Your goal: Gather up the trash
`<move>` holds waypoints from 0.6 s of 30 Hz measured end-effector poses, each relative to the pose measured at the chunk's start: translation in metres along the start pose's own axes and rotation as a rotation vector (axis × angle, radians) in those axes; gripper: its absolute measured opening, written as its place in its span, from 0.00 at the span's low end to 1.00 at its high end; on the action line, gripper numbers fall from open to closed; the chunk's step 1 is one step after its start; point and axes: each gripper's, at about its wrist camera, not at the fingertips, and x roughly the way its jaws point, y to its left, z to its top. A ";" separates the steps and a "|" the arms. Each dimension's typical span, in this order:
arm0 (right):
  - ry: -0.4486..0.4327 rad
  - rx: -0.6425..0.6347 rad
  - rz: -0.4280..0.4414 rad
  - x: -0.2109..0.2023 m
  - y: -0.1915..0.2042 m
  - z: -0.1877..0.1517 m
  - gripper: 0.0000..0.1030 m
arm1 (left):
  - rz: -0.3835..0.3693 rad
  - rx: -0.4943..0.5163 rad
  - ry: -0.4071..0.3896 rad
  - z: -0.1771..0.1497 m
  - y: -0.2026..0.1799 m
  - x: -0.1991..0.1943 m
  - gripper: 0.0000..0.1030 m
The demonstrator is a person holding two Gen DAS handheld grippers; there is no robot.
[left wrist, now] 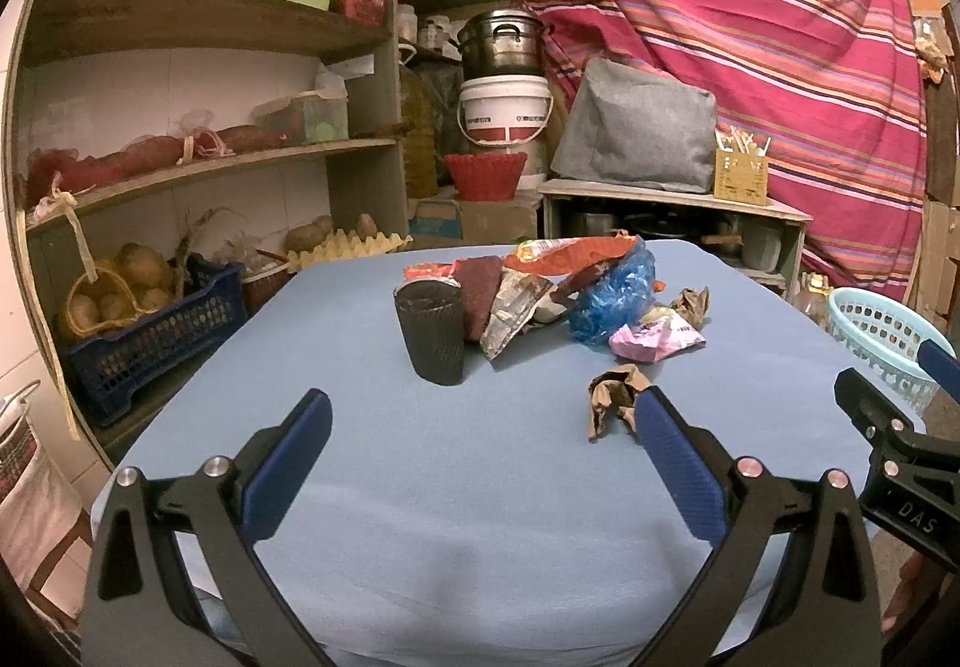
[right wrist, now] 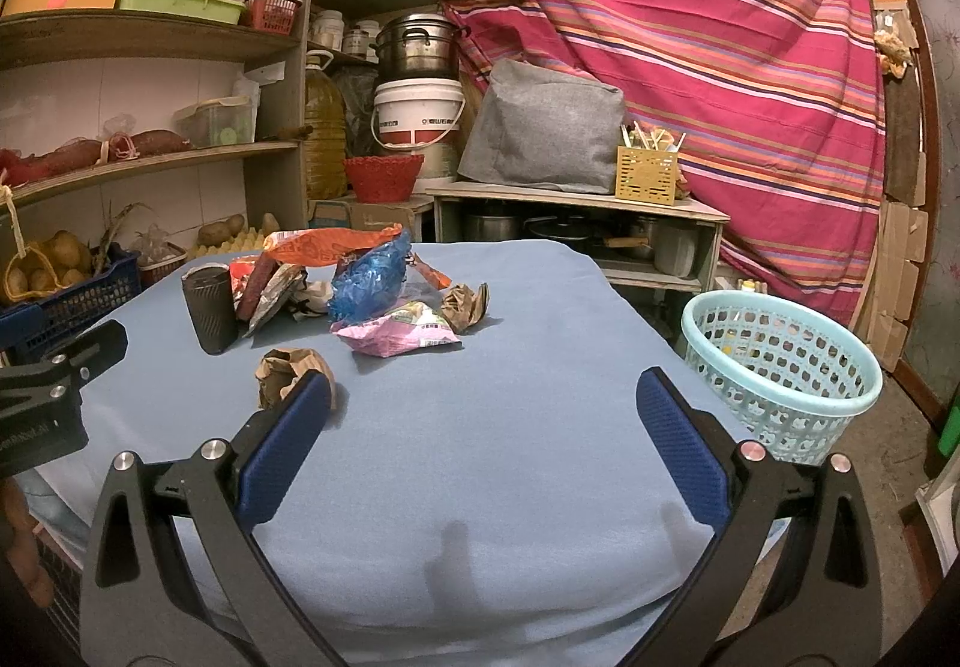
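A pile of trash lies on the far half of the blue table (left wrist: 468,487): a black cup (left wrist: 431,334), an orange snack bag (left wrist: 570,250), a blue plastic bag (left wrist: 612,295), a pink wrapper (left wrist: 654,337) and crumpled brown paper (left wrist: 615,397). The same cup (right wrist: 210,310), blue bag (right wrist: 369,277), pink wrapper (right wrist: 396,337) and brown paper (right wrist: 291,373) show in the right wrist view. My left gripper (left wrist: 483,409) is open and empty above the near table. My right gripper (right wrist: 483,391) is open and empty, its left finger just in front of the brown paper.
A light blue perforated basket (right wrist: 786,367) stands off the table's right edge, also in the left wrist view (left wrist: 882,331). Cluttered shelves (left wrist: 198,151) with a crate of potatoes (left wrist: 150,331) stand left. A low shelf (right wrist: 582,211) and a striped cloth (right wrist: 690,37) are behind.
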 end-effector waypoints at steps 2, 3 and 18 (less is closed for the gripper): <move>0.000 0.002 0.001 0.000 0.000 0.000 0.96 | 0.005 0.003 0.002 0.004 -0.001 0.002 0.96; -0.001 0.004 0.001 -0.001 -0.001 0.001 0.96 | 0.007 0.000 0.002 0.006 0.000 0.003 0.96; -0.015 -0.004 0.020 0.043 -0.002 0.055 0.96 | 0.042 -0.060 0.045 0.053 0.032 0.071 0.96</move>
